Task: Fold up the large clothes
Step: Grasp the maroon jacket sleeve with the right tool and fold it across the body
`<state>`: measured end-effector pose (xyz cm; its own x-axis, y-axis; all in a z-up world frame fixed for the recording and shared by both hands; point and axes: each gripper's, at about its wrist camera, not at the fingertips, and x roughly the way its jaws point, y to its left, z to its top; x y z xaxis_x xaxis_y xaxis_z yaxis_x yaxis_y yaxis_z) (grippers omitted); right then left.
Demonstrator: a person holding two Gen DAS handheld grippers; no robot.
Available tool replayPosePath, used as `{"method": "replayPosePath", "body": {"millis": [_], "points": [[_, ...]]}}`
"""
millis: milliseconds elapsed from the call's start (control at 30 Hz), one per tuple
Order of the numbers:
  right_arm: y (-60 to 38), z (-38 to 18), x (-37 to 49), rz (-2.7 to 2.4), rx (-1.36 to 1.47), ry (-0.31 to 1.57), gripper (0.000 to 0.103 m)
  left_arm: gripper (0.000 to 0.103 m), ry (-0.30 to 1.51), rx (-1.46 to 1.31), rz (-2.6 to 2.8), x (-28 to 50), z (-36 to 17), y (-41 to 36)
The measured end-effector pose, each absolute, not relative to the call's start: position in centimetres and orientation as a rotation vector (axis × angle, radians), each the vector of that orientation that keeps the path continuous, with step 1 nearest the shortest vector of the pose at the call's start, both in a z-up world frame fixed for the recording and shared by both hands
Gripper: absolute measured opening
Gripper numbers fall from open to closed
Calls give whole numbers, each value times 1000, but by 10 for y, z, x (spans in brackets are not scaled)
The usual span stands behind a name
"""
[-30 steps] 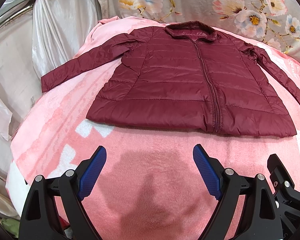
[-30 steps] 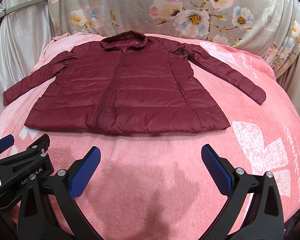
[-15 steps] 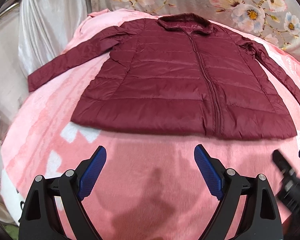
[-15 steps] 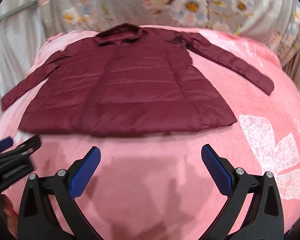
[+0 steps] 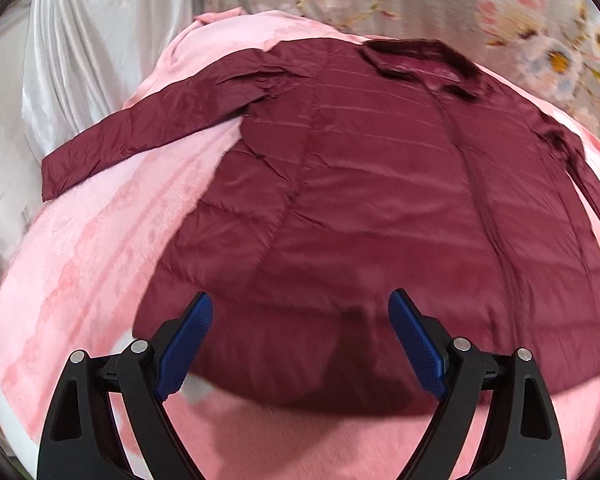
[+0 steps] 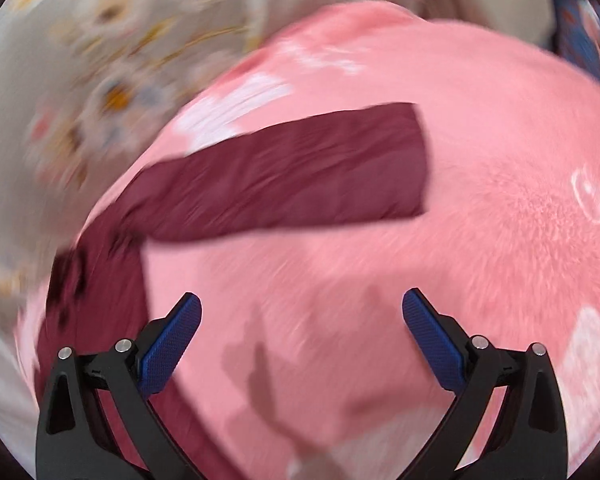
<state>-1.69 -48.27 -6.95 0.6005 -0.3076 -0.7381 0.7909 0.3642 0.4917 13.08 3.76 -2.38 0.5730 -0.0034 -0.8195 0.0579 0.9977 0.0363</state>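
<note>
Left wrist view: the left tongs [image 5: 298, 320] are spread wide and empty over the hem of the maroon puffer jacket [image 5: 380, 200], laid flat, zipped, on the pink blanket [image 5: 80, 260], presumably for folding. Right wrist view: the right tongs [image 6: 302, 316], equally wide, are aimed towards the outstretched sleeve [image 6: 300, 176] mid-frame.

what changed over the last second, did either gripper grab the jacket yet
No grab yet. The left gripper moved in over the jacket's hem. The right gripper swung out and rolled toward the right sleeve, so that view now shows the sleeve and pink blanket instead of the whole jacket. Both pairs of fingers stayed open and empty, and the jacket lies flat as before.
</note>
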Motion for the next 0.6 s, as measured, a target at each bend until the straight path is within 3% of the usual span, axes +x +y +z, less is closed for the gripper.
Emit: {"method": "replayPosePath", "body": {"millis": [200, 267, 300, 367, 433, 500, 600], "points": [[-512, -82, 0, -811, 973, 528, 98, 87, 953, 39, 13, 159, -27, 52], [-518, -80, 11, -824, 959, 527, 90, 87, 956, 28, 15, 165, -28, 54], [-524, -80, 15, -831, 956, 529, 75, 87, 959, 25, 12, 168, -28, 54], [-532, -81, 28, -851, 949, 538, 59, 87, 969, 25, 5, 172, -29, 54], [-538, -78, 38, -856, 938, 545, 25, 87, 974, 30, 7, 176, -28, 53], [-537, -67, 52, -835, 921, 543, 13, 87, 965, 38, 21, 180, -26, 53], [-503, -11, 90, -749, 728, 488, 9, 87, 949, 31, 28, 189, -22, 56]]}}
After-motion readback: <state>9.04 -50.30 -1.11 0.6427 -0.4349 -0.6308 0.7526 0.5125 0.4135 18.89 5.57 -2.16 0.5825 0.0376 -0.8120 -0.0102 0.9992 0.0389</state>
